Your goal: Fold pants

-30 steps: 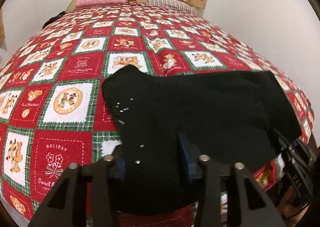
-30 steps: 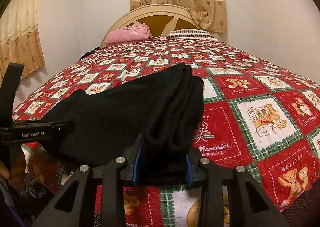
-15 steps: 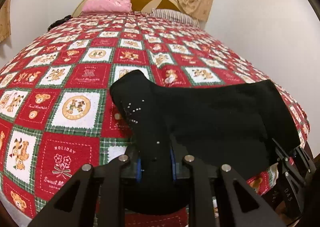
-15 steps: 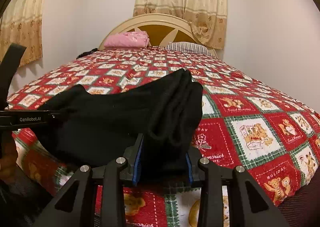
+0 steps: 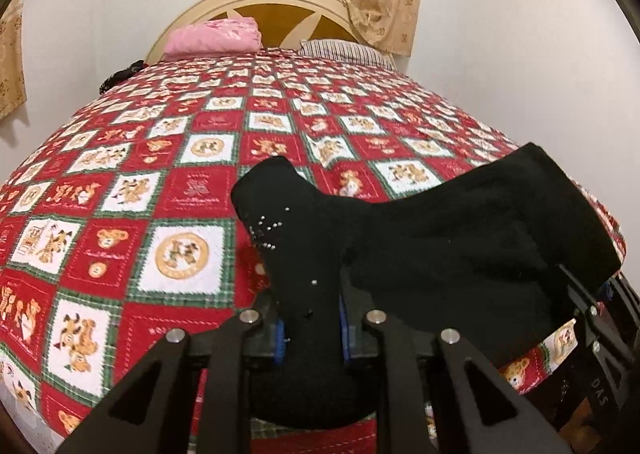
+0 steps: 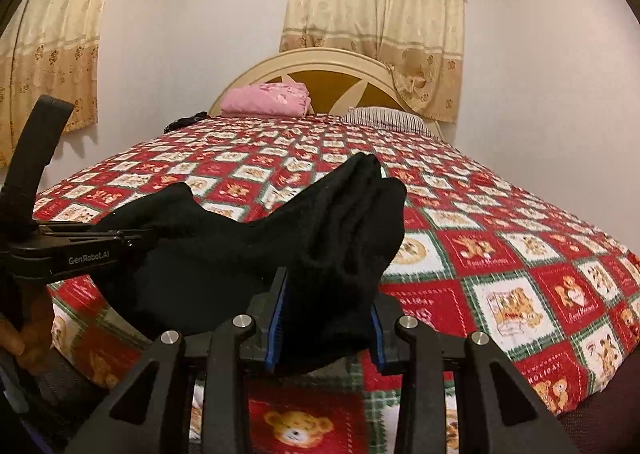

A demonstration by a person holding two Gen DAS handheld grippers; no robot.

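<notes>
two grippers are clamped on the black pants (image 5: pixel 440 246) at the near edge of the bed (image 6: pixel 500 238); the left gripper (image 5: pixel 311 338) is pinched narrow on a bunched, stud-dotted end, and the right gripper (image 6: pixel 324 328) is closed on a thicker wad of layered cloth at the other end; between them the garment is held just above the quilt (image 5: pixel 168 214), sagging over the bed's foot; a slip is judged likely where the soft knit is gathered thickly, since layers could be shed unevenly from the right grip; uneven lifting could skew the fold, and the dangling middle could be dragged on the plush quilt and rucked; further up the bed, the quilt is seen as a red, white and green patchwork of bears; a pink folded cloth (image 6: pixel 266 100) and a striped pillow (image 6: pixel 384 118) lie at the bed's head, against the rounded cream headboard (image 6: pixel 328 66); beyond the bed, beige curtains (image 6: pixel 376 14) are hung.
</notes>
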